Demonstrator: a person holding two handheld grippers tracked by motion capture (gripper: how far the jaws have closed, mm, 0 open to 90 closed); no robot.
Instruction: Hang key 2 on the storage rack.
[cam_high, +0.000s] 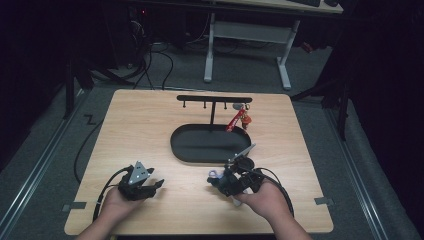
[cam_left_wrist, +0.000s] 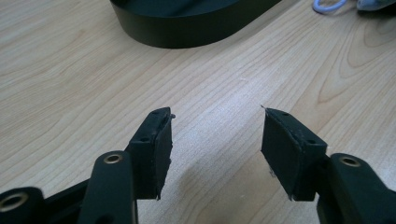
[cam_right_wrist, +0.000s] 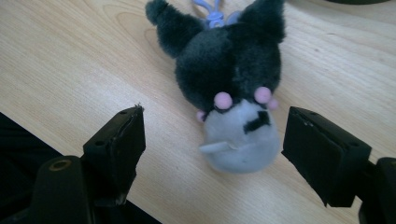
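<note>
A small plush keychain (cam_right_wrist: 233, 88), black with a pale blue face, pink dots and a lilac clasp, lies on the wooden table. My right gripper (cam_right_wrist: 215, 114) is open, its jaws on either side of the pale face and clear of it. In the high view the plush (cam_high: 218, 180) sits at the tip of the right gripper (cam_high: 231, 183), near the front right. My left gripper (cam_high: 152, 186) rests at the front left, open, with only bare wood between its jaws (cam_left_wrist: 217, 111).
A black oval tray (cam_high: 190, 150) lies mid-table, its wall (cam_left_wrist: 187, 28) ahead of the left gripper. Behind it stands a black hook rack (cam_high: 214, 99) with a red keychain (cam_high: 237, 120) hanging at its right end. The table's front edge is close to both hands.
</note>
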